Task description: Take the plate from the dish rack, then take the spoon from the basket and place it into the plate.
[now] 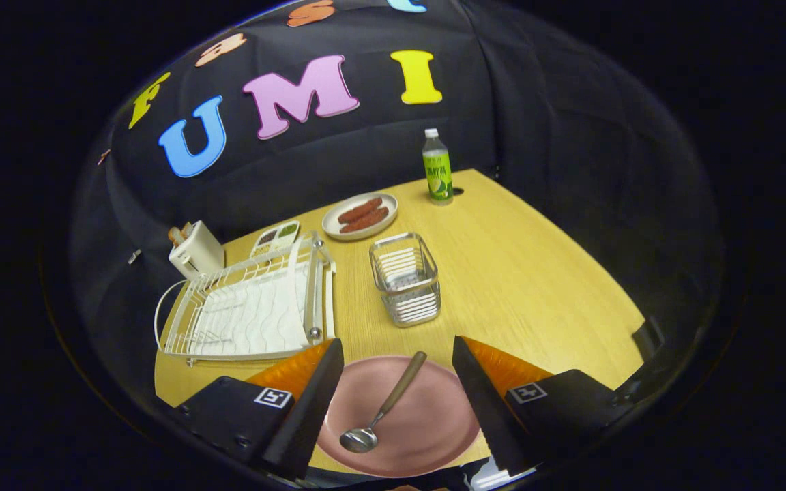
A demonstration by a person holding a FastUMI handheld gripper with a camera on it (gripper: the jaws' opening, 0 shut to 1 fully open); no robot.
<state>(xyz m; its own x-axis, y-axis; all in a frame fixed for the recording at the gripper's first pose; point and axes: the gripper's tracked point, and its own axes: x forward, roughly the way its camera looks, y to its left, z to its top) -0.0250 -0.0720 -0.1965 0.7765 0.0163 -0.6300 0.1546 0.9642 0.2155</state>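
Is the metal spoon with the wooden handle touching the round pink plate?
Touching. In the gripper view the spoon lies flat on the pink plate, between the open tool's fingers, neither of which presses on it.

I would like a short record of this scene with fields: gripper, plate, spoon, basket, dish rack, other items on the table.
gripper: gripper open, fingers apart on either side of the plate, holding nothing
plate: pink plate on the table, between the fingers
spoon: spoon lying in the plate
basket: wire basket beyond the plate, no spoon in it
dish rack: white dish rack, no plate in it
other items: bottle, plate of sausages, toaster
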